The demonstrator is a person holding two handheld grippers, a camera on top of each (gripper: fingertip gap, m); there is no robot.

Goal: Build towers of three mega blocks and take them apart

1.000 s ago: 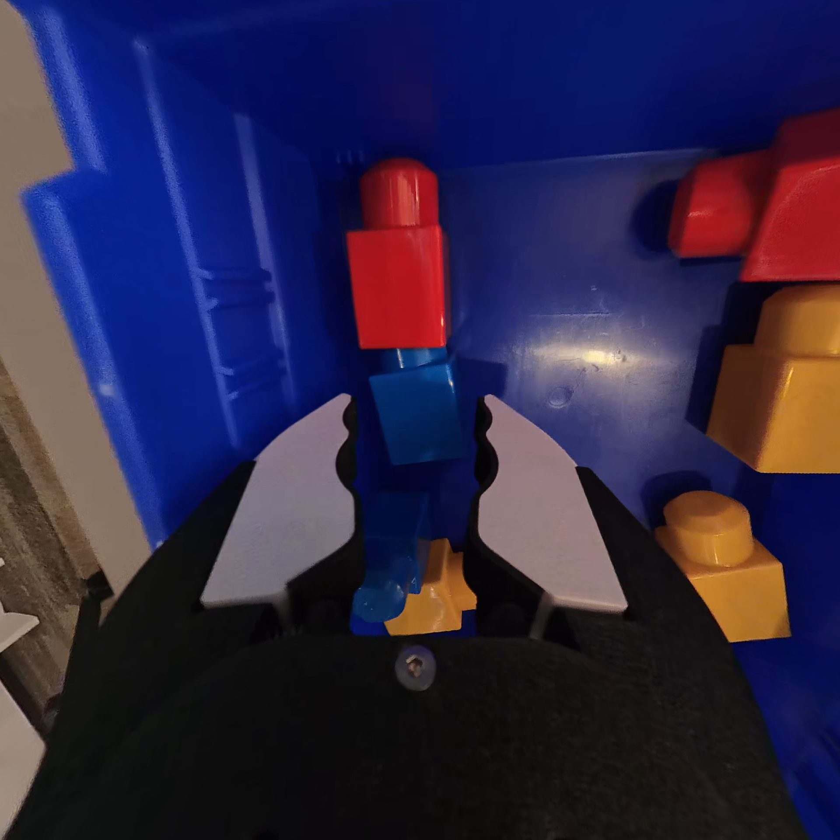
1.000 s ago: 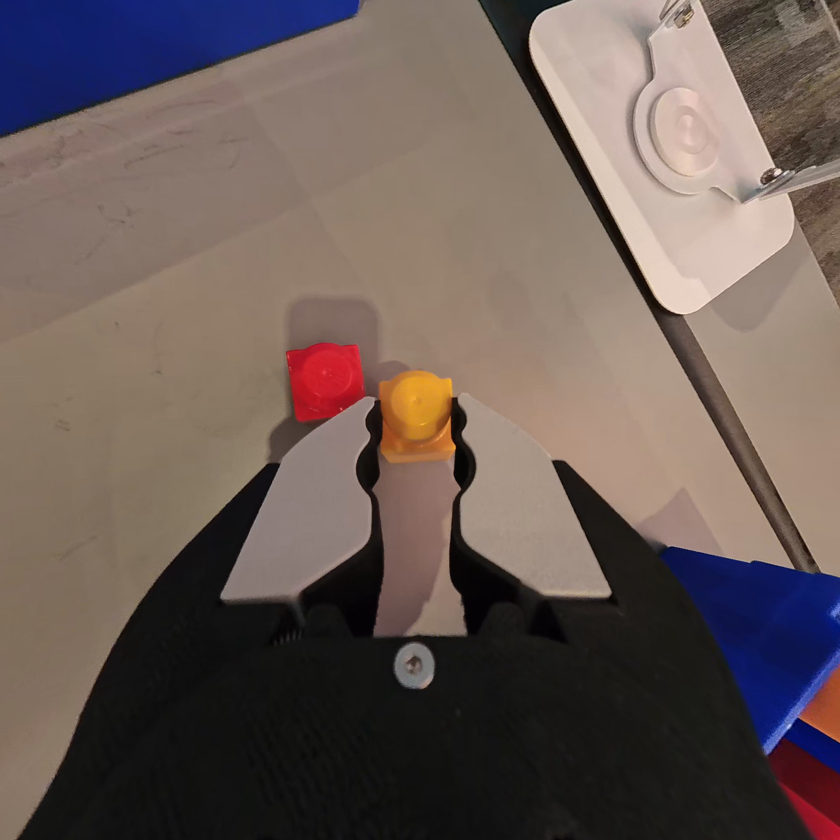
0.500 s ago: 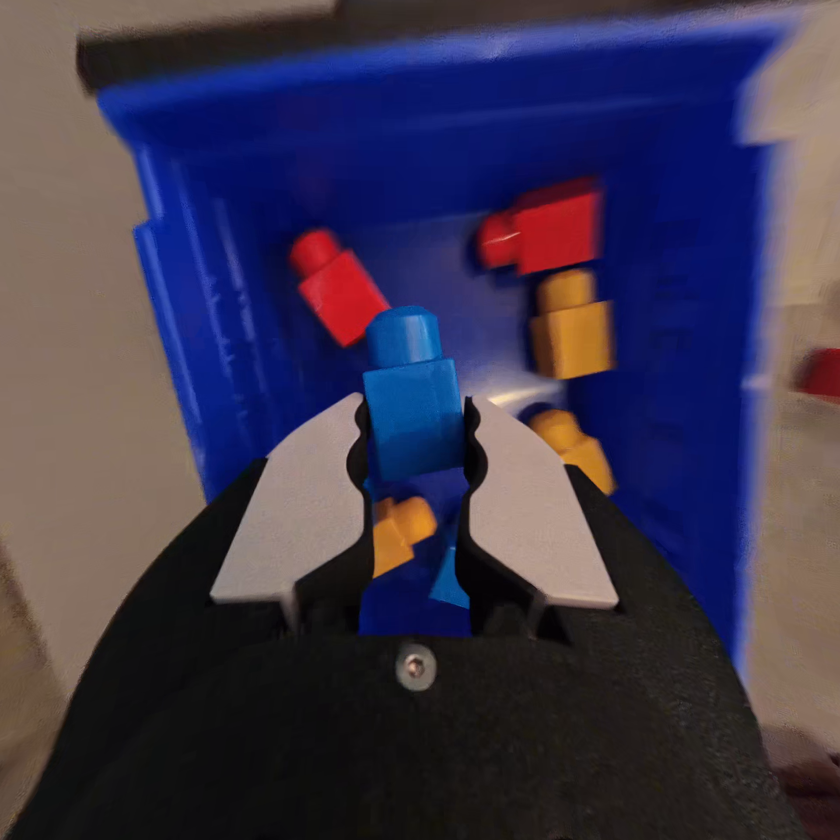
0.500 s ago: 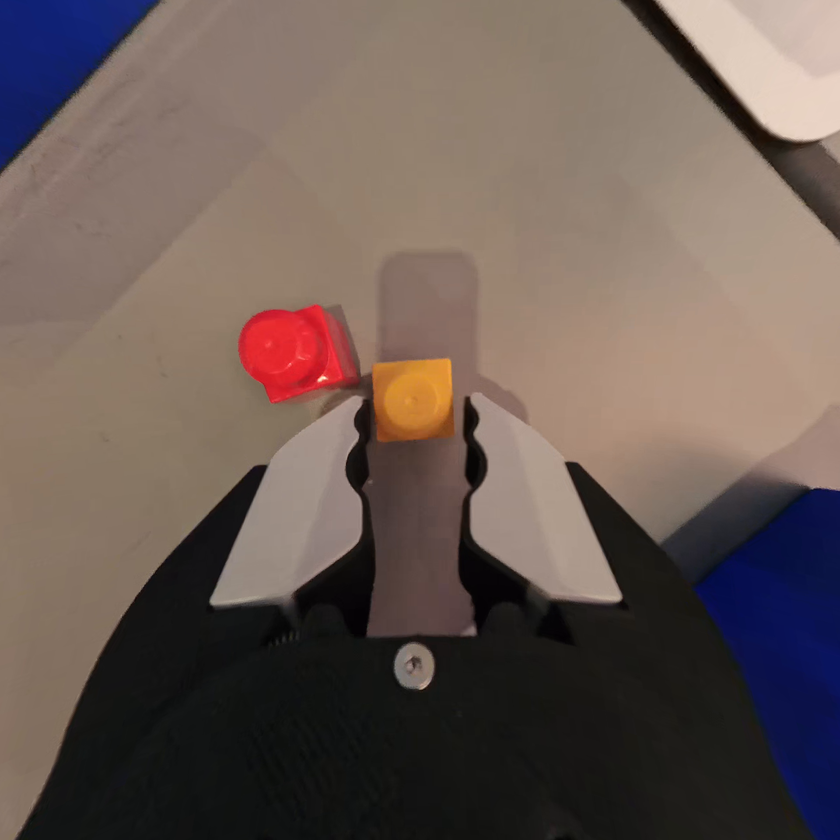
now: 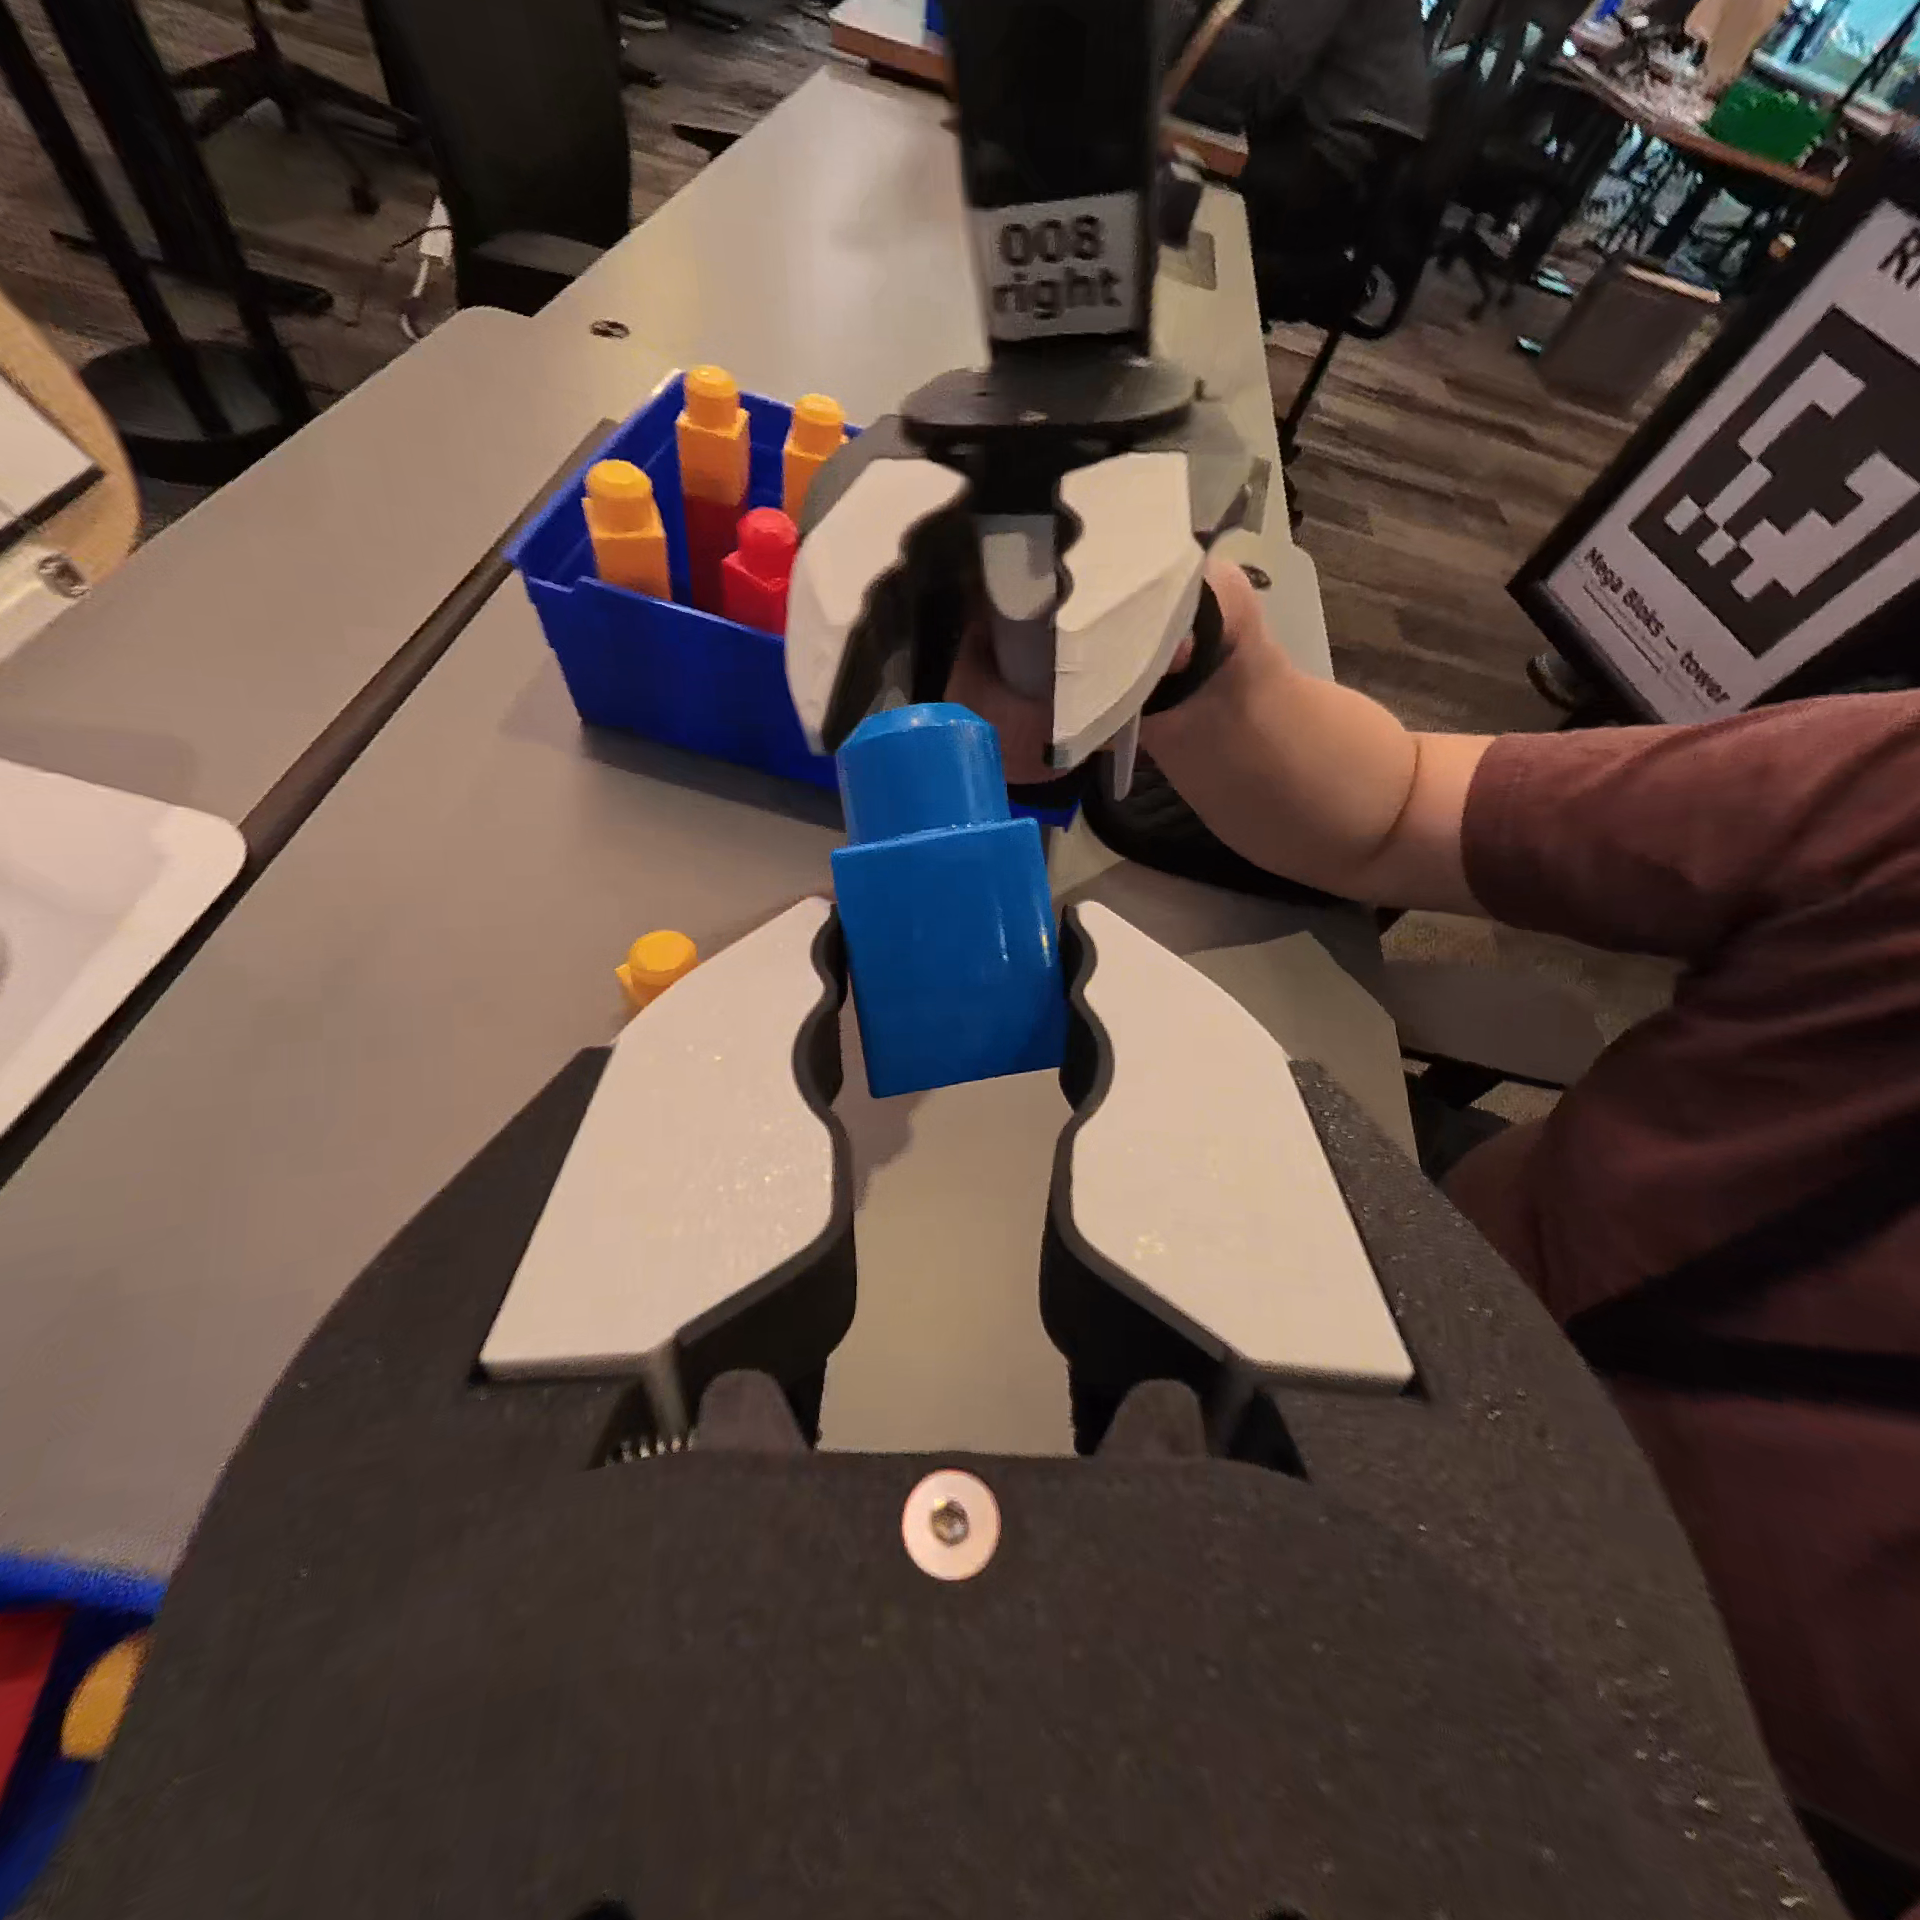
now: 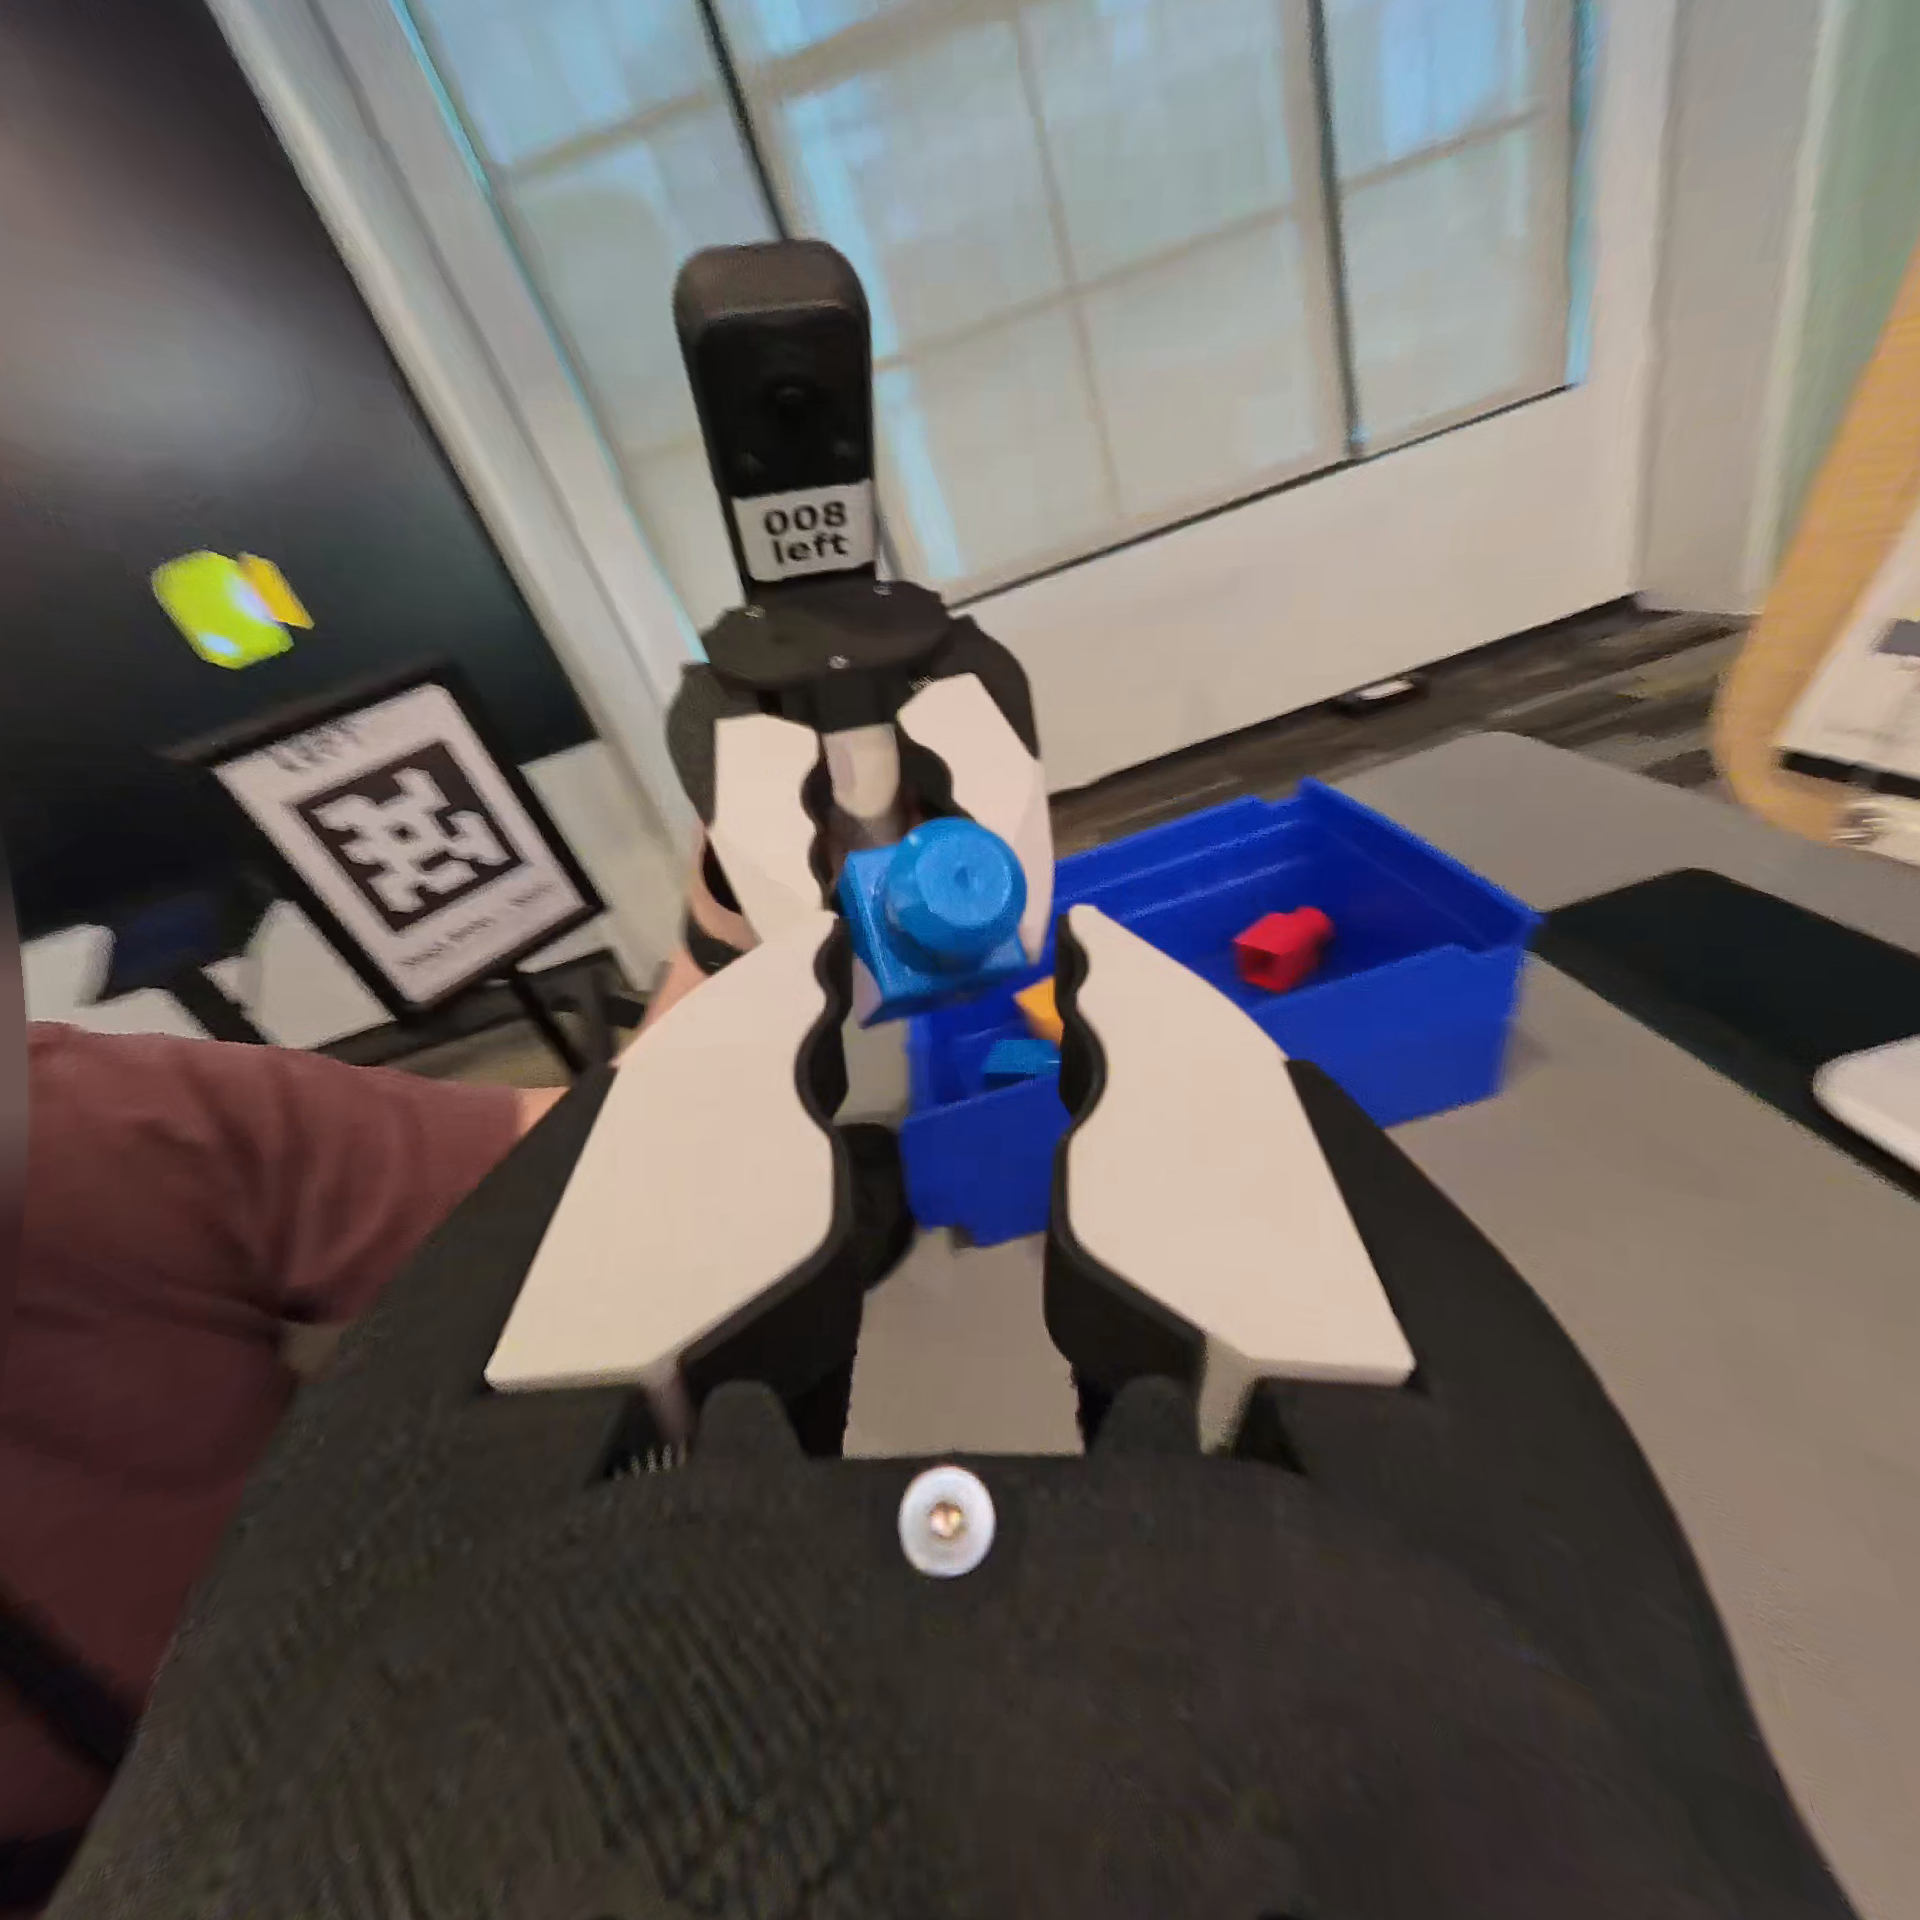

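My left gripper is shut on a blue mega block, both pads pressed on its sides, stud pointing away from me, held above the grey table. My right gripper faces it from the far side, jaws open and empty, its tips just at the block's stud. In the right wrist view my right gripper is open, and the blue block sits stud-first just ahead of its tips, held by the left gripper. A lone yellow block stands on the table.
A blue bin with upright yellow and red towers stands behind on the table. Another blue bin holds loose blocks, among them a red one. A person's arm reaches in from the right. A white tray lies at the left. Only a small space, under 4 cm, lies between the two pairs of fingers.
My left gripper shut on the blue block in the bin, lifted it out and swung it toward the right gripper. My right gripper let go of the yellow block on the table and rose to face the left one.
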